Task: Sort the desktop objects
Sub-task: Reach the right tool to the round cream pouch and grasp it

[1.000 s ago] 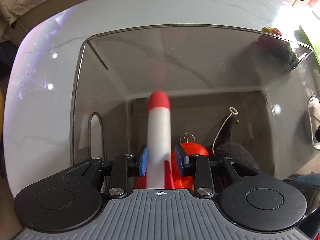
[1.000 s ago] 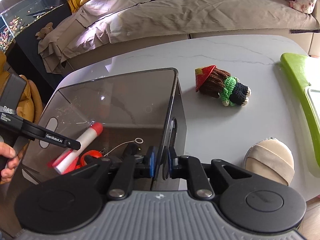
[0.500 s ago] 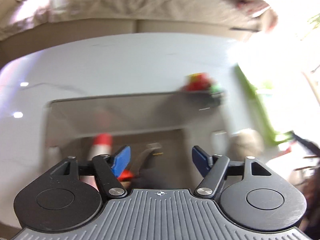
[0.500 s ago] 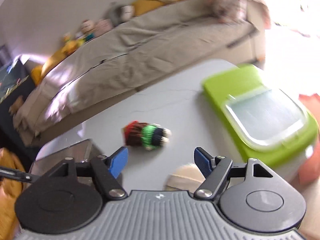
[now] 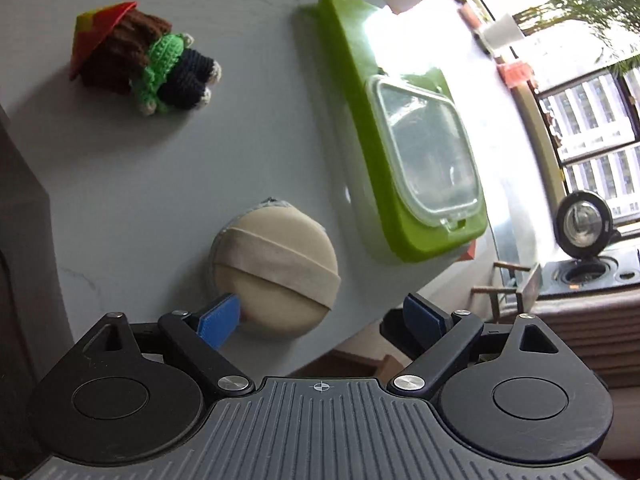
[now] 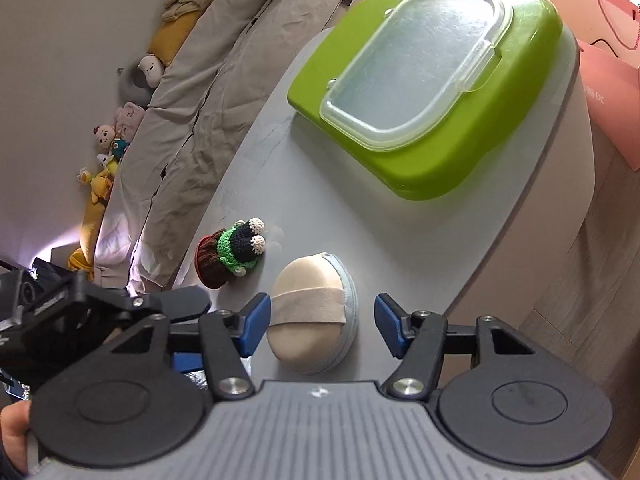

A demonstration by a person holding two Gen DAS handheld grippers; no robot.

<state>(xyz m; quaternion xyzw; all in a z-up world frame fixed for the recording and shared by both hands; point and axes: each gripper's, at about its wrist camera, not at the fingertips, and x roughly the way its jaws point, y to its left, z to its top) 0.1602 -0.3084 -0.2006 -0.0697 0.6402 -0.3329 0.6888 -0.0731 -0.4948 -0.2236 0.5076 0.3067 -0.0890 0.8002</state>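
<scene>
A round beige powder puff (image 5: 276, 268) with a cloth band lies on the grey table near its front edge. My left gripper (image 5: 322, 316) is open and empty, its left pad beside the puff. My right gripper (image 6: 320, 326) is open and empty, its jaws standing either side of the puff (image 6: 312, 320) just above it. A crocheted doll (image 5: 140, 60) with a red hat, brown hair and green top lies further back; it also shows in the right wrist view (image 6: 230, 258). The left gripper body shows at the left of the right wrist view (image 6: 80, 312).
A green box with a clear snap lid (image 5: 404, 140) stands on the table's right part, also in the right wrist view (image 6: 424, 80). The dark bin's wall (image 5: 20, 240) is at the far left. The table edge (image 6: 560, 200) runs close on the right; a sofa lies behind.
The left gripper let go of the red-and-white rocket in the bin, opened and swung right to the puff. The right gripper opened and moved over the puff.
</scene>
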